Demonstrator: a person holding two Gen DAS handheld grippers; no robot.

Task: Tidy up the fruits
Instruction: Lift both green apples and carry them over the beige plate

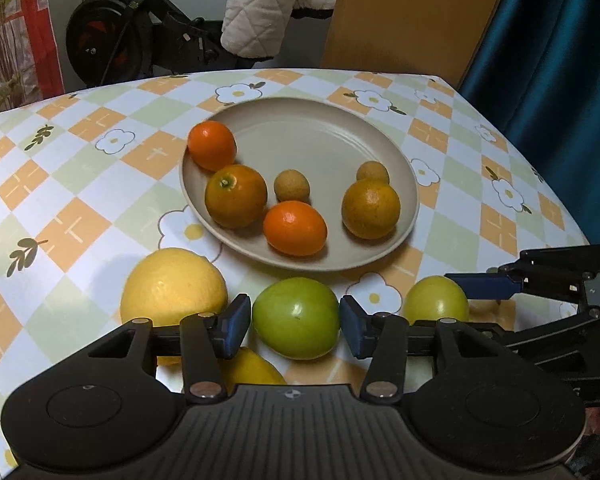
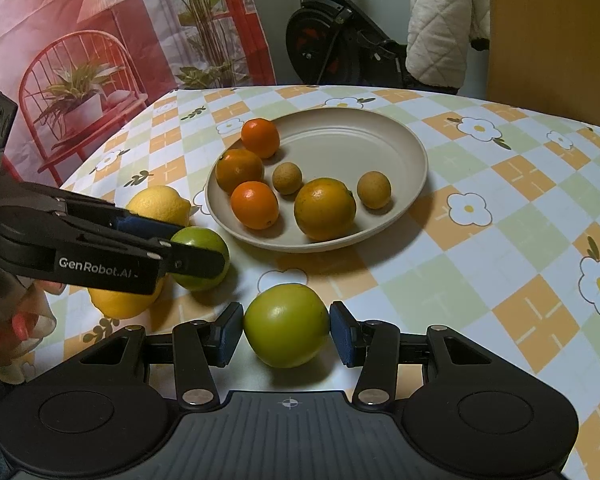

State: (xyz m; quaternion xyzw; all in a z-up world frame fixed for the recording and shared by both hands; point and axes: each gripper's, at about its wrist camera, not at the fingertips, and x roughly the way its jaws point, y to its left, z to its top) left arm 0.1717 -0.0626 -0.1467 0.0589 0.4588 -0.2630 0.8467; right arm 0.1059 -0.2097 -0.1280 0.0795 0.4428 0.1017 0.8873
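A green fruit (image 1: 296,318) rests on the checked tablecloth between the blue pads of my left gripper (image 1: 295,326); the pads stand just off its sides, so the gripper is open. My right gripper (image 2: 287,334) is shut on a second, yellow-green fruit (image 2: 286,324), both pads against it, low over the table. A beige plate (image 1: 300,104) beyond holds several oranges and two small brown round fruits. One lemon (image 1: 172,284) lies left of the left gripper and another lemon (image 1: 252,368) is partly hidden under it.
The plate's rim (image 2: 420,148) lies close ahead of both grippers. A person's hand (image 2: 16,320) holds the left gripper. Beyond the table's far edge stand an exercise bike (image 1: 112,40), a white quilted jacket (image 1: 268,4), a wooden panel (image 1: 412,12) and a teal curtain (image 1: 560,80).
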